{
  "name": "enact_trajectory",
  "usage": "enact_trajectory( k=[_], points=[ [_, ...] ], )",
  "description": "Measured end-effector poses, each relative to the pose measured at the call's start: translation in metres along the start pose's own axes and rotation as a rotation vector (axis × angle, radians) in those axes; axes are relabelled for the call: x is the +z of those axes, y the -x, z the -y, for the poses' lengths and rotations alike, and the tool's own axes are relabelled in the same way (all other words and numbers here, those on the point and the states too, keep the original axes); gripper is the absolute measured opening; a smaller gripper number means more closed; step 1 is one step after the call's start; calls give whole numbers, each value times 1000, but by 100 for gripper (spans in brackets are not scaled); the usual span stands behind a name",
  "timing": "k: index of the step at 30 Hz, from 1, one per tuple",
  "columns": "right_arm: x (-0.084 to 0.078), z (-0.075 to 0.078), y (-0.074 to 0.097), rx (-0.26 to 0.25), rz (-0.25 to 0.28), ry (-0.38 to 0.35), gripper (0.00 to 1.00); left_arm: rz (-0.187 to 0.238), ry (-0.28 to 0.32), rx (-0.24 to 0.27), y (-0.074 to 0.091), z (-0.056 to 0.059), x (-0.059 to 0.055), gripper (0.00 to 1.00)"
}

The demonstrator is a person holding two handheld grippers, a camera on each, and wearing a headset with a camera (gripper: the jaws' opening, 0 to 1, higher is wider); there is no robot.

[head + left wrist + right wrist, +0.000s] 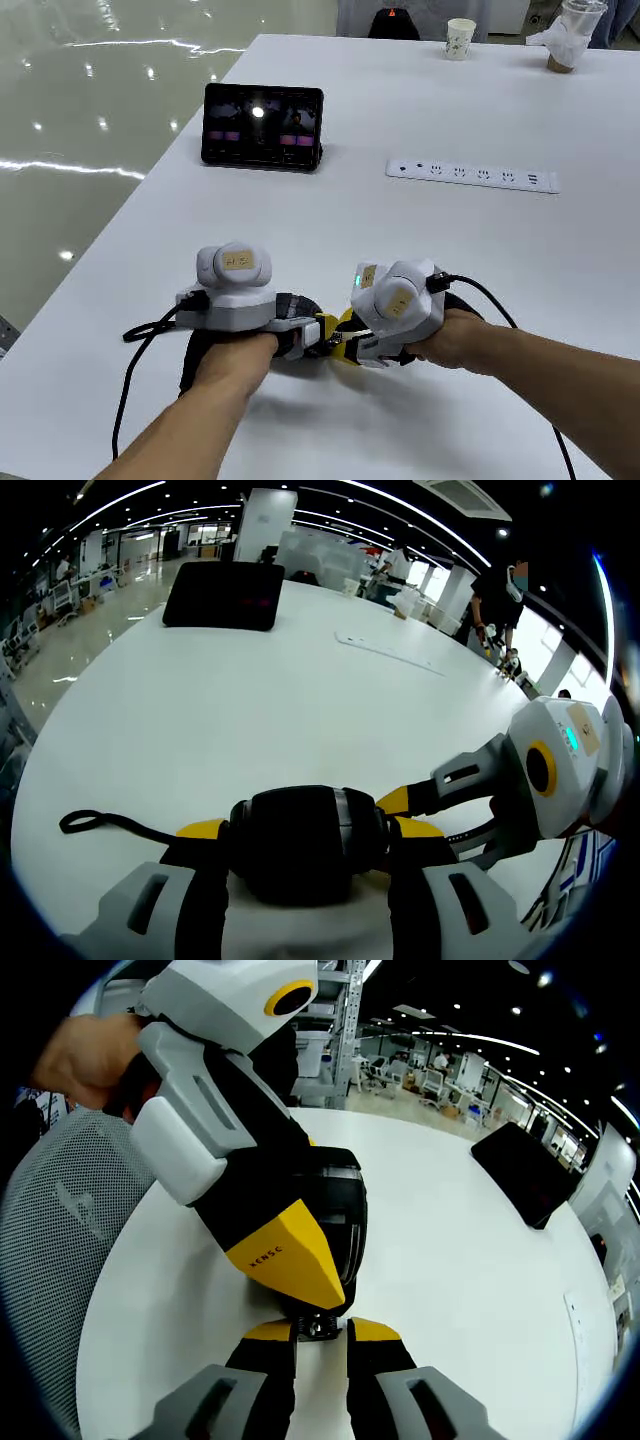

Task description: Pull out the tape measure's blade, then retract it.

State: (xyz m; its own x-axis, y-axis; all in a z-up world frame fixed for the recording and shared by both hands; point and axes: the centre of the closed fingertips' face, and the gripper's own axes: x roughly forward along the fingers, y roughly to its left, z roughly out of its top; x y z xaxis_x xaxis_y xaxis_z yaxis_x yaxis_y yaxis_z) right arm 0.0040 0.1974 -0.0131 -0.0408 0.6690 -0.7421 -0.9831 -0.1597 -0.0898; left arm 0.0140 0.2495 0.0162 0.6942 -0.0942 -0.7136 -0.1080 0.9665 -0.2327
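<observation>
Tape measure [300, 848], a black case, sits close to the desk's [400, 220] near edge, between two grippers that face each other tip to tip. Left hand [235, 362] and right hand [452, 340] rest low on the desk, forearms reaching in from the near edge. The left gripper [308, 830] has its jaws clamped on the case's sides, with the wrist strap [100, 825] trailing away. The case's mouth faces the right gripper [320, 1335], whose jaws are nearly together, pinching the small metal blade tip [320, 1326] right at the case.
</observation>
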Motion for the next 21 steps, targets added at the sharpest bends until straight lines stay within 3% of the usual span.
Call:
enact_trajectory(
  k=[21],
  points=[
    [-6,-2,11,-7,-10,-14,22,-4,-31,7,8,-2,-5,61]
  ],
)
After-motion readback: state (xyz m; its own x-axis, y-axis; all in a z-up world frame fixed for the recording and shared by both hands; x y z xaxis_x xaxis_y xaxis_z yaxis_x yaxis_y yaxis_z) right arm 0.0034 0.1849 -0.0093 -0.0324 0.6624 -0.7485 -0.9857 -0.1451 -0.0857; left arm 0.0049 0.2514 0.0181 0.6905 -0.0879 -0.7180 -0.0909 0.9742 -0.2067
